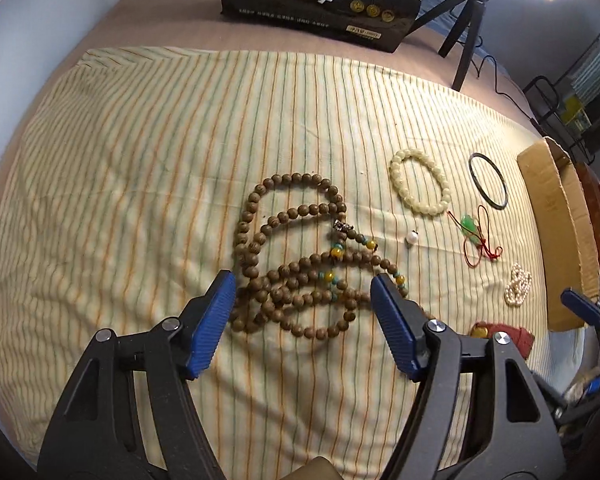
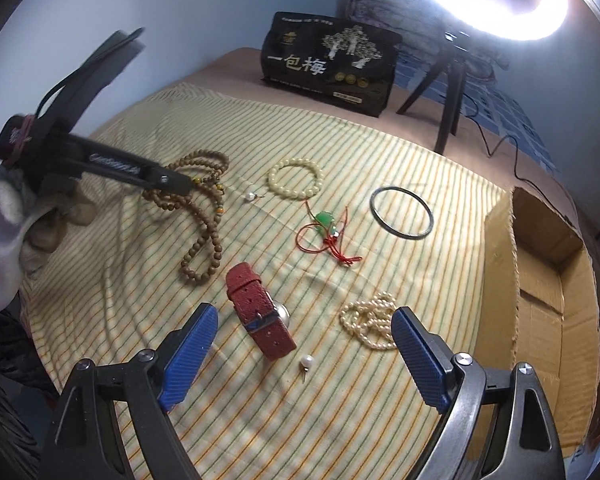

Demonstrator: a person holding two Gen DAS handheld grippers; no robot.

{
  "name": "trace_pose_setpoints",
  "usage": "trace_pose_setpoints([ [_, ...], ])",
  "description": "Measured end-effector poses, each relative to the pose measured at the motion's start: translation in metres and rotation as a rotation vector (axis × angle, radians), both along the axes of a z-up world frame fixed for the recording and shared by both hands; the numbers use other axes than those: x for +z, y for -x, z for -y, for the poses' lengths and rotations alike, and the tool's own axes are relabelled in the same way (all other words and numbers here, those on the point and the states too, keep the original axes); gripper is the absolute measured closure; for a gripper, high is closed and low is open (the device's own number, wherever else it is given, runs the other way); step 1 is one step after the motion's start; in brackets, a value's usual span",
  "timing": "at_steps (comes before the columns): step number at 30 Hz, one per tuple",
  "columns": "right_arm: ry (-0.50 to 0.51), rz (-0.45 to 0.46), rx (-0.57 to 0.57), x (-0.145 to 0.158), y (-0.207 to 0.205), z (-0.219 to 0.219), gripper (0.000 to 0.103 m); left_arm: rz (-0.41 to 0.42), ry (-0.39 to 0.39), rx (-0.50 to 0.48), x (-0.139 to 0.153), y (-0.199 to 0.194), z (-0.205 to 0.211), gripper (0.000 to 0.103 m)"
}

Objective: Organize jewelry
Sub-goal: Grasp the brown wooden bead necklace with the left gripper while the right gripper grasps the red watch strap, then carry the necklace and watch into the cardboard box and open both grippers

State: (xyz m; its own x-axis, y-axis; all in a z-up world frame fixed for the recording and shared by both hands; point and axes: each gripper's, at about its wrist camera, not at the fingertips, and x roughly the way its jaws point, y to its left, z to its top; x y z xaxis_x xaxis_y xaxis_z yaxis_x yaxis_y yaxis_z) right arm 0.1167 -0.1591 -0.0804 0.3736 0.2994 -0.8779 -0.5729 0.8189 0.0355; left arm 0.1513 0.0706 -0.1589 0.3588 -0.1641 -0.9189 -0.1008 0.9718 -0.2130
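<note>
A long wooden bead necklace (image 1: 288, 268) lies coiled on the striped cloth (image 1: 140, 160). My left gripper (image 1: 303, 282) hangs just over its near coils, open, blue pads on either side and not pressing the beads. In the right wrist view the left gripper (image 2: 168, 180) shows over the same necklace (image 2: 204, 248). My right gripper (image 2: 306, 314) is open above a red-strapped watch (image 2: 256, 300), which it does not touch. A pearl strand (image 2: 370, 316) lies by its right finger and a loose pearl earring (image 2: 307, 360) just under the watch.
Farther back lie a cream bead bracelet (image 2: 271, 179), a black bangle (image 2: 396, 189), a jade pendant on red cord (image 2: 325, 218) and another pearl earring (image 2: 250, 197). An open cardboard box (image 2: 540, 280) sits right of the cloth. A black bag (image 2: 328, 64) and tripod (image 2: 448, 92) stand behind.
</note>
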Motion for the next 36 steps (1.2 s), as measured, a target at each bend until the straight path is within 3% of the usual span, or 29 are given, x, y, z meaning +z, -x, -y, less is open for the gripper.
trace_pose_setpoints([
  [10,0.020,-0.006,0.018,-0.007,-0.006,-0.006,0.014,-0.004,-0.017,-0.022,-0.011,-0.016,0.008,0.032],
  [12,0.010,-0.009,0.008,-0.006,-0.009,-0.004,0.014,-0.007,-0.027,-0.020,-0.013,-0.018,0.007,0.045],
  [15,0.017,-0.008,0.006,-0.008,-0.011,-0.004,0.014,0.003,-0.042,-0.019,-0.014,-0.017,0.008,0.053],
  [17,0.019,-0.016,0.009,-0.010,-0.010,-0.005,0.014,0.009,-0.053,-0.033,-0.014,-0.014,0.011,0.068],
  [19,0.028,-0.016,0.018,-0.013,-0.009,-0.008,0.015,0.009,-0.048,-0.052,-0.013,-0.013,0.016,0.091],
  [22,0.044,-0.019,0.035,-0.017,-0.008,-0.012,0.019,0.014,-0.038,-0.068,-0.011,-0.011,0.021,0.096],
  [26,0.052,-0.034,0.047,-0.022,-0.009,-0.017,0.034,0.025,-0.014,-0.066,-0.007,-0.010,0.022,0.098],
  [31,0.051,-0.054,0.066,-0.024,-0.012,-0.021,0.077,0.071,0.022,-0.045,0.010,-0.004,0.015,0.099],
  [36,0.000,-0.057,0.050,-0.015,-0.014,-0.015,0.084,0.121,0.061,-0.019,0.031,0.003,0.006,0.099],
])
